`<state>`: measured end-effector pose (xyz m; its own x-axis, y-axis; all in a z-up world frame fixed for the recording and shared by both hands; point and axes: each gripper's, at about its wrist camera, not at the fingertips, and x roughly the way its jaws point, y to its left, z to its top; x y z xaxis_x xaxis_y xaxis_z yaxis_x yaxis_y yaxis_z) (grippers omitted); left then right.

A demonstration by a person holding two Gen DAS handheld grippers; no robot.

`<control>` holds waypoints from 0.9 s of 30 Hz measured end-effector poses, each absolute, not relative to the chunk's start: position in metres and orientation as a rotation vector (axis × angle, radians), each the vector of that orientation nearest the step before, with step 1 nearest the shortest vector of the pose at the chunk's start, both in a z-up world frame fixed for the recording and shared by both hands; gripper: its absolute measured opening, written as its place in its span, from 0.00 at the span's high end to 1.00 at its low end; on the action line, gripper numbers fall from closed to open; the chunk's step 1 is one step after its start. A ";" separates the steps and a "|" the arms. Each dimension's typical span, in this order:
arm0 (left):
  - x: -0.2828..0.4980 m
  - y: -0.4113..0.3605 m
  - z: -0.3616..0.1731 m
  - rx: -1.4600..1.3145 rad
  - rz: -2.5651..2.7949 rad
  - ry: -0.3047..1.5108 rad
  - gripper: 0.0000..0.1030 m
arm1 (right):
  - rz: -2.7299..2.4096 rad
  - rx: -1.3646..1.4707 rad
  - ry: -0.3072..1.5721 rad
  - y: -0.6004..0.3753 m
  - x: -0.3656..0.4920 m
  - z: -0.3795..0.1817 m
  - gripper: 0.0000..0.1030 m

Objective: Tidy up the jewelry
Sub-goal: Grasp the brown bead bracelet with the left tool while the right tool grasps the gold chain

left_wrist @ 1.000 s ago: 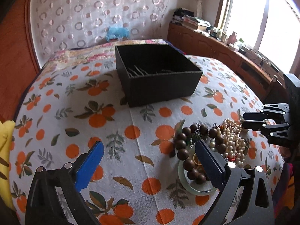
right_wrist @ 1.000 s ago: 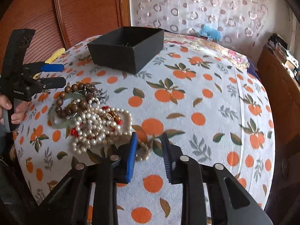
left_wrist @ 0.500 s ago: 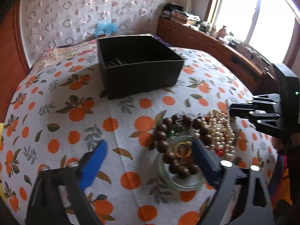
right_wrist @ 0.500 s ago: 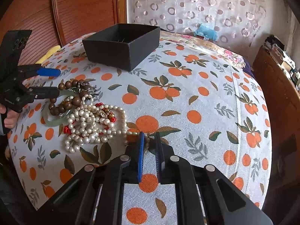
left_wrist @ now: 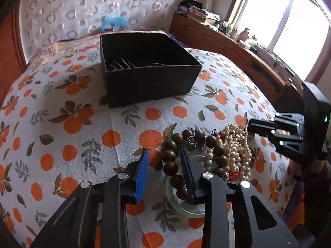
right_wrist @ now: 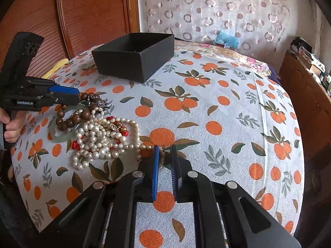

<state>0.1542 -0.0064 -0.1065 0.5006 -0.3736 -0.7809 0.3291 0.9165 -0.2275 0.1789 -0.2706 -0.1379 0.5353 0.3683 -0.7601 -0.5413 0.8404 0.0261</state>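
Finish closing left claw (left_wrist: pixel 164 152), just narrowing around, not yet pinching, wooden bead bracelet (left_wrist: pixel 170 168) at 5 o'clock of black box (left_wrist: pixel 153 82) on bed (left_wrist: pixel 82 95); keep right claw (right_wrist: pixel 165 149) pinched on pearl necklace (right_wrist: pixel 99 140), then separate slowly.

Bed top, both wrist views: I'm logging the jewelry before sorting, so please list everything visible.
box: one, black, open, far side of bedspread
bedspread: one, white with orange print
wooden bead bracelet: one, dark brown, between left gripper's fingers
bangle: one, pale green, under the beads
pearl strands: a tangle, cream, beside the beads
red beads: a few, in the pearls
left gripper: black, blue pads, jaws just closing around the bracelet
right gripper: black, blue pads, narrowed at a pearl strand's end
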 end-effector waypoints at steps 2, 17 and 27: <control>0.155 -0.005 -0.107 -0.062 -0.425 0.962 0.71 | 0.547 -0.223 0.848 -0.270 0.179 -0.138 0.88; 0.128 -0.008 -0.067 -0.024 -0.408 0.831 0.88 | 0.547 -0.220 0.848 -0.272 0.180 -0.138 0.88; 0.113 -0.008 -0.010 -0.004 -0.408 0.693 0.88 | 0.540 -0.214 0.796 -0.267 0.177 -0.116 0.95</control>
<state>0.1129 -0.0077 -0.0101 0.6936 -0.3667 -0.6201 0.3641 0.9212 -0.1376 0.1766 -0.2673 -0.1164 0.5735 0.3784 -0.7266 -0.5353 0.8445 0.0173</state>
